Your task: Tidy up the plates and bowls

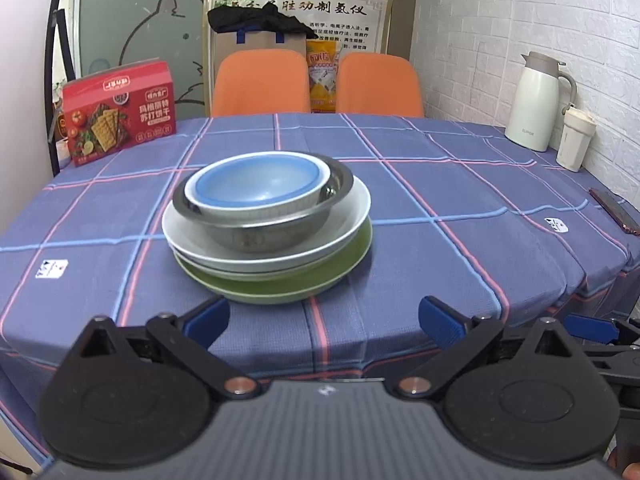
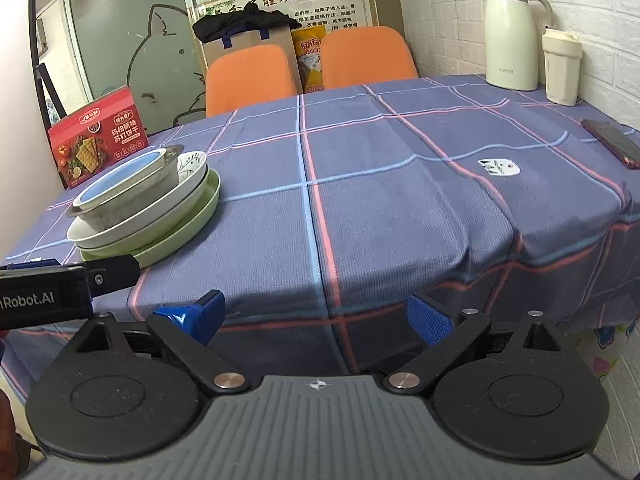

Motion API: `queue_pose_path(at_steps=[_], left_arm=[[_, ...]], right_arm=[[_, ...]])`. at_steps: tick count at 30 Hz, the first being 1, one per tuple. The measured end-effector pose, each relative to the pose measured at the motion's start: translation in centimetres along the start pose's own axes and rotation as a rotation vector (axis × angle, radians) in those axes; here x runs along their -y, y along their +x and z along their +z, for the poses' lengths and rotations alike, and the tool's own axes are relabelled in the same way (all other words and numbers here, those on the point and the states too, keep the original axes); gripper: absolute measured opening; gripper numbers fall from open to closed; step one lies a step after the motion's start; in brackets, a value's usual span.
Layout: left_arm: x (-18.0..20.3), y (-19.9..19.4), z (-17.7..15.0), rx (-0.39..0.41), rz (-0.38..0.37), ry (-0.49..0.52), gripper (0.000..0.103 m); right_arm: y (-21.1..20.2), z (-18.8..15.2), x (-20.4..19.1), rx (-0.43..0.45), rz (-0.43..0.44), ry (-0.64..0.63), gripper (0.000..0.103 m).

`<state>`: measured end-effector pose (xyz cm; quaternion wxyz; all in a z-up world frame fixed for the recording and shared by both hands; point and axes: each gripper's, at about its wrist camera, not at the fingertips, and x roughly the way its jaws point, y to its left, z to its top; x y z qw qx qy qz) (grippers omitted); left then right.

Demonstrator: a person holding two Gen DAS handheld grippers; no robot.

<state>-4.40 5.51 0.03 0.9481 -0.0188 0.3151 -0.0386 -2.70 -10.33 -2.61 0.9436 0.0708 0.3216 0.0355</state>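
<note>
A stack of dishes stands on the blue checked tablecloth. From the top down it is a blue-lined bowl, a steel bowl, a white plate and a green plate. My left gripper is open just in front of the stack, with nothing between its blue fingertips. The right wrist view shows the same stack at the left: blue-lined bowl, white plate, green plate. My right gripper is open at the table's near edge, well right of the stack.
A red cracker box stands at the far left. A white thermos and a cream cup sit by the brick wall at the right. A phone lies near the right edge. Two orange chairs stand behind the table.
</note>
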Motion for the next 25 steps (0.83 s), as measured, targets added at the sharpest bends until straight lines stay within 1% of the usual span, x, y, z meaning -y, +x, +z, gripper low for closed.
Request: queue_pose_path(at_steps=[6, 11, 14, 18, 25], left_arm=[[0.0, -0.3, -0.1, 0.01, 0.008, 0.006, 0.099], [0.4, -0.5, -0.2, 0.01, -0.002, 0.02, 0.099], [0.8, -0.6, -0.1, 0.017, 0.008, 0.037, 0.099], [0.6, -0.8, -0.1, 0.033, 0.003, 0.025, 0.099], [0.6, -1.2, 0.0, 0.069, 0.042, 0.028, 0.099]], right_arm=[[-0.5, -0.5, -0.3, 0.01, -0.006, -0.017, 0.086], [-0.5, -0.7, -0.2, 0.005, -0.003, -0.015, 0.086], [-0.4, -0.7, -0.2, 0.003, -0.003, -0.015, 0.086], [-0.4, -0.8, -0.2, -0.005, 0.006, -0.013, 0.086], [-0.6, -0.9, -0.4, -0.002, 0.004, -0.012, 0.086]])
